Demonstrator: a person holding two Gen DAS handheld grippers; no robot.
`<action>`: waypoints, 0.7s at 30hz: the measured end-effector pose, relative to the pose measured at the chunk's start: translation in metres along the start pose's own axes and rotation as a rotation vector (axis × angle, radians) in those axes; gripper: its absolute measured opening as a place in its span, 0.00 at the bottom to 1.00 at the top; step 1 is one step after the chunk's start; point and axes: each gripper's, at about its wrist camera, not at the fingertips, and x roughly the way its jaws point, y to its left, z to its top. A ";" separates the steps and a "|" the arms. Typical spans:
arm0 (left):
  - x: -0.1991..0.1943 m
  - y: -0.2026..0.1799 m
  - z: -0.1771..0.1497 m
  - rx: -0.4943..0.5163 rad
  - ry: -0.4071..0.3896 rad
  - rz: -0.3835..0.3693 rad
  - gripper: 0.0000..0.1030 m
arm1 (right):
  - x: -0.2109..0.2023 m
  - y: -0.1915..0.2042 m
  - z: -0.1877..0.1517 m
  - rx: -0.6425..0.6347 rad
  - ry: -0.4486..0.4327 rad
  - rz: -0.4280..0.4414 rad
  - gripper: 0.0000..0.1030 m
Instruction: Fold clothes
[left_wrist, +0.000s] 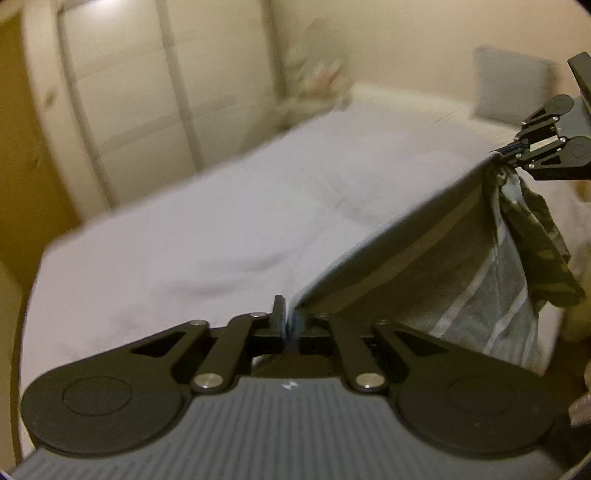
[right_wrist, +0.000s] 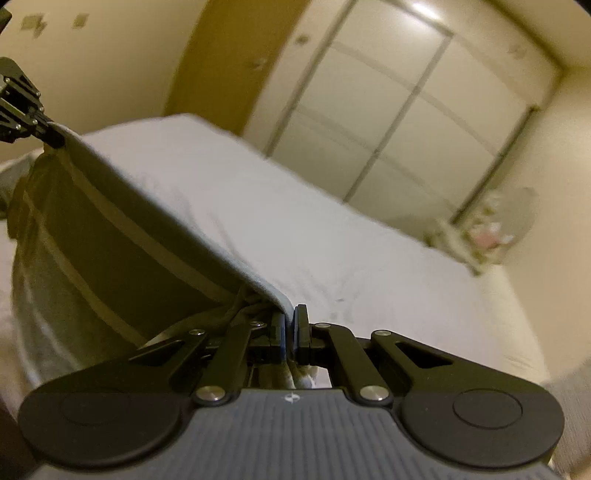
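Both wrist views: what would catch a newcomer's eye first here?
A grey striped garment stretched taut in mid-air between the two tongs, hanging over a bed with a pale sheet. The left tongs pinch one top corner at the bottom of the left view; the right tongs clamp the other. Behind stands a white wardrobe.

We see soft matt grey cloth garment (left_wrist: 424, 258), matt black plastic tool (left_wrist: 286, 325) with shiny metal rivets, glossy wardrobe doors (right_wrist: 406, 110).
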 end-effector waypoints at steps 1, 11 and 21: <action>0.027 0.003 -0.006 -0.040 0.049 0.029 0.18 | 0.039 -0.006 0.001 0.000 0.039 0.041 0.09; 0.168 -0.034 -0.053 -0.129 0.291 0.041 0.32 | 0.241 -0.035 -0.060 0.122 0.267 0.237 0.39; 0.212 -0.148 -0.096 -0.136 0.441 -0.228 0.45 | 0.212 -0.006 -0.173 0.115 0.453 0.416 0.48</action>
